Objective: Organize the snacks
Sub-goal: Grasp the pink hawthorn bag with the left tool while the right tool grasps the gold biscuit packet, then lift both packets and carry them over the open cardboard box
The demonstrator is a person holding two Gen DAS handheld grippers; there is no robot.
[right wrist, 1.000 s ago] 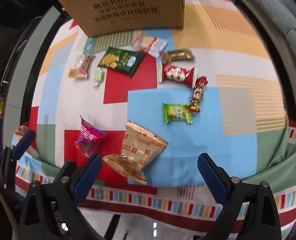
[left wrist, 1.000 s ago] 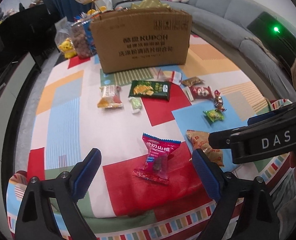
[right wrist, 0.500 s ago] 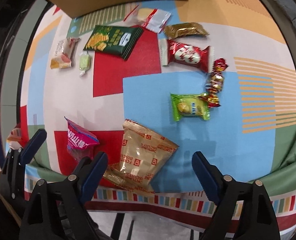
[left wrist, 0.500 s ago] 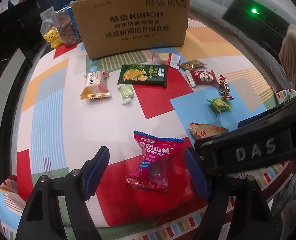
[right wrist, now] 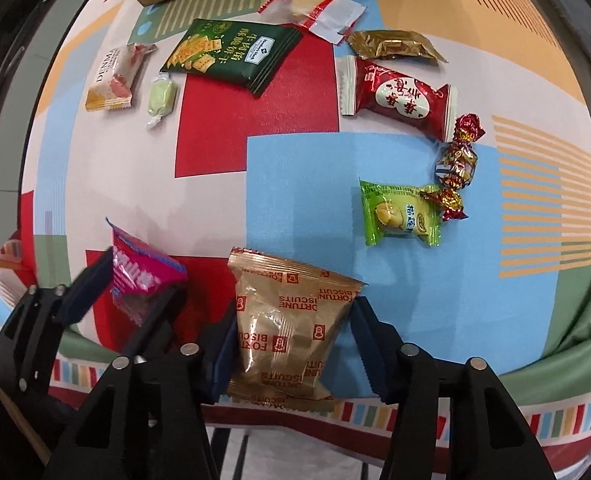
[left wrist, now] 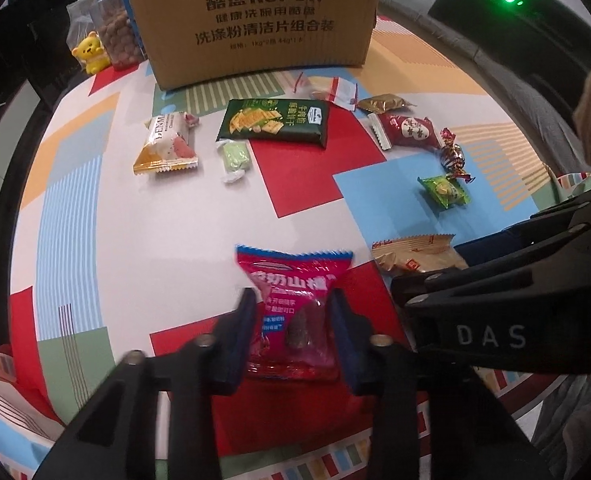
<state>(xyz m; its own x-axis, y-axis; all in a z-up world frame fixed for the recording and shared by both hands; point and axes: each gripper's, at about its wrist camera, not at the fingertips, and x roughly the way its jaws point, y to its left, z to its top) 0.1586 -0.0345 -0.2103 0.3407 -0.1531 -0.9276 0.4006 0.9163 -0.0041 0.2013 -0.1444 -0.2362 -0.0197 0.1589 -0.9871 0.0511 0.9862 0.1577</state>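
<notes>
My left gripper (left wrist: pixel 291 320) is shut on a pink snack packet (left wrist: pixel 295 304) at the table's near edge; it also shows in the right wrist view (right wrist: pixel 139 280). My right gripper (right wrist: pixel 291 328) has closed onto a tan Fortune Biscuits packet (right wrist: pixel 287 320), its fingers pressing both sides; that packet shows in the left wrist view (left wrist: pixel 411 256). A cardboard box (left wrist: pixel 255 20) stands at the back of the table.
Other snacks lie scattered on the colourful tablecloth (right wrist: pixel 295 168): a dark green cracker pack (right wrist: pixel 231 52), a red packet (right wrist: pixel 399 96), a green packet (right wrist: pixel 399 216), a foil candy (right wrist: pixel 455 164), a gold packet (right wrist: pixel 391 44), a pale green candy (right wrist: pixel 161 96), a white-orange packet (right wrist: pixel 113 76).
Both grippers moved forward and closed: the left onto the pink packet, the right onto the tan biscuit packet.
</notes>
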